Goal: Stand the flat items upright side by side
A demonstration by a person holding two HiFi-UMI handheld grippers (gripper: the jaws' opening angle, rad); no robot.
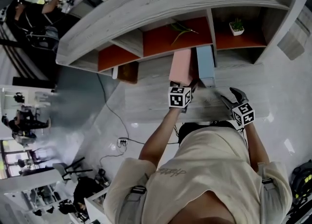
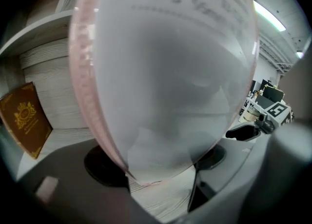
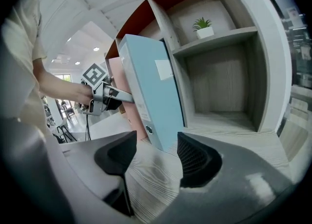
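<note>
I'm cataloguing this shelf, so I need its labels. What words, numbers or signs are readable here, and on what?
"A4-S": on the pink file; the rest of that line is blurred.
"FILE": apparently, on the line above, cut off by the frame.
Brown book: gold crest, lettering too small to read.
Blue binder: labels unreadable.
Shirt: script word, illegible.

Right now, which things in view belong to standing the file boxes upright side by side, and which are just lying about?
In the job:
pink file box, in the jaws of the left gripper
blue file box, upright beside it
right gripper, jaws open and empty

Just about:
potted plant
brown book, apart at the left
floor cable
</note>
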